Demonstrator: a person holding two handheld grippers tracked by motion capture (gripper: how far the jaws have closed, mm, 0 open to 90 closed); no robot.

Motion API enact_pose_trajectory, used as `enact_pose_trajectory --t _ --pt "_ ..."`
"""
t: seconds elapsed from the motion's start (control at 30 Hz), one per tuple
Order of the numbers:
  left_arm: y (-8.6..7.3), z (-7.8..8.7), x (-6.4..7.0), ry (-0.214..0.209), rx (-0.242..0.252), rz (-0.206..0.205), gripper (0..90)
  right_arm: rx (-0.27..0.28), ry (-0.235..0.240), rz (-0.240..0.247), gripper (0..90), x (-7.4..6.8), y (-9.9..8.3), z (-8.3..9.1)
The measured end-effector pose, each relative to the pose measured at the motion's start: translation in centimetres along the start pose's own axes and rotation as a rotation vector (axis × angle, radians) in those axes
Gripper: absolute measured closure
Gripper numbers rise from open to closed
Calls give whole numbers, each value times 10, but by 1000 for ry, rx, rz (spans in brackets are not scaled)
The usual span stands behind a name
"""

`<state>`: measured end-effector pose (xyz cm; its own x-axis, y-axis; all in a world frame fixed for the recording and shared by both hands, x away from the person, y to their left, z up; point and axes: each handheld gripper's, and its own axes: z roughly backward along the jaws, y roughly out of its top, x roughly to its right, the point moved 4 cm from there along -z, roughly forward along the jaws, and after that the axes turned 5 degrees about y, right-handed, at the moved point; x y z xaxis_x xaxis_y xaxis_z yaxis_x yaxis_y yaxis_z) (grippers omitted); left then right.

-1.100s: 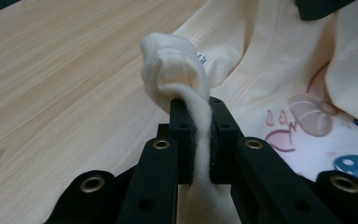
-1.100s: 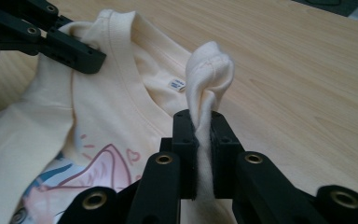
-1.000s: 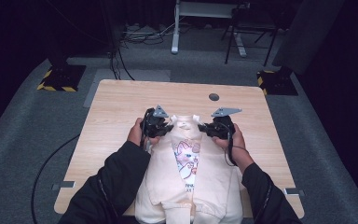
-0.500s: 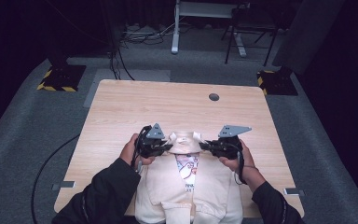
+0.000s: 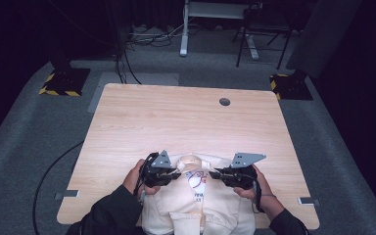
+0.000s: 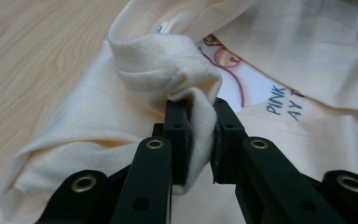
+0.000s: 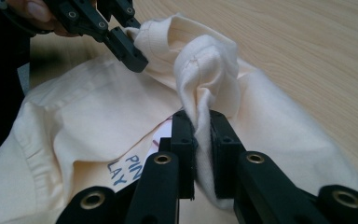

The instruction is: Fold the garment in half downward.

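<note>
A cream T-shirt (image 5: pixel 196 205) with a pink and blue print lies at the near edge of the wooden table (image 5: pixel 186 122), its collar end folded back toward the person. My left gripper (image 5: pixel 172 176) is shut on a bunch of the shirt's ribbed collar (image 6: pixel 168 70) at the left shoulder. My right gripper (image 5: pixel 216 173) is shut on the collar fabric (image 7: pixel 209 70) at the right shoulder. In the left gripper view the cloth is pinched between the pads (image 6: pixel 177 135). The right gripper view also shows the left gripper (image 7: pixel 135 49) holding the far side of the collar.
The table's far half is bare wood with a round cable hole (image 5: pixel 224 102). Grey carpet surrounds the table. A desk frame (image 5: pixel 215 19) and cables stand beyond it, with yellow-black striped bases (image 5: pixel 61 81) at the corners.
Both grippers have drawn the collar end of the shirt back toward the person, folding the upper part over the print. The shirt now covers less of the table.
</note>
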<state>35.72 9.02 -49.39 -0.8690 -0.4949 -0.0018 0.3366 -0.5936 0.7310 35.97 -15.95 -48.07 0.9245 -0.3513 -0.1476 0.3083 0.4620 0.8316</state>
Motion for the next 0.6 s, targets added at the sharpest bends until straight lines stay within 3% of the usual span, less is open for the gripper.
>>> enact_pose_trajectory --t 0.3,0.6 --pt "-17 1 5 -12 -36 -18 790 -17 41 28 831 -10 -25 5" --pt "-28 4 14 -31 -59 -52 783 -39 37 25 830 -11 -45 11"
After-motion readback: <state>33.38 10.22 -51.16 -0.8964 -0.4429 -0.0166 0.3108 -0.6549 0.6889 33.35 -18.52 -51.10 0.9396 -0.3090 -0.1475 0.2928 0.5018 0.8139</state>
